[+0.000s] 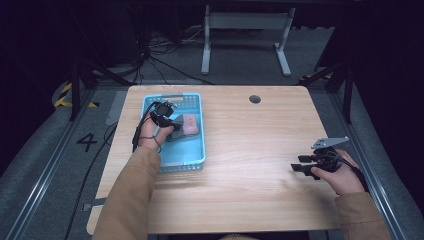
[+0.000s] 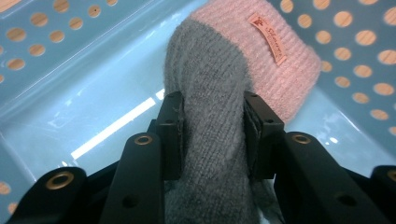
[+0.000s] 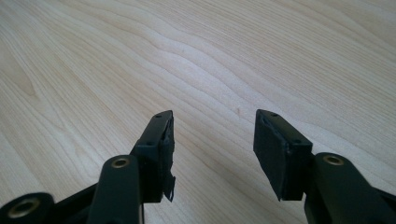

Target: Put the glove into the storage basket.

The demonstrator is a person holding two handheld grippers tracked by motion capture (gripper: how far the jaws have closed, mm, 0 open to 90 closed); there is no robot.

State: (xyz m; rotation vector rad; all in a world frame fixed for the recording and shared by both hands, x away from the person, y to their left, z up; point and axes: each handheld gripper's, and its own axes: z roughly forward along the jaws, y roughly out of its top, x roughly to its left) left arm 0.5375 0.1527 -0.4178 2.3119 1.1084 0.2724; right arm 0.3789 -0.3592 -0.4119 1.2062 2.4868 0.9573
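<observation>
Inside the perforated blue plastic basket [image 1: 197,150] at ten o'clock, my left tool [image 2: 212,126] pinches a grey-and-pink knitted sock [image 2: 210,79]; my right tool [image 3: 212,140] hangs spread over the wooden worktop [image 3: 233,56].

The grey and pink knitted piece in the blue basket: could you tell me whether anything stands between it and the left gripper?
Nothing visible does. The left gripper is already in the blue basket, its jaws on either side of the knitted piece, and the fabric fills the gap between the pads.
</observation>
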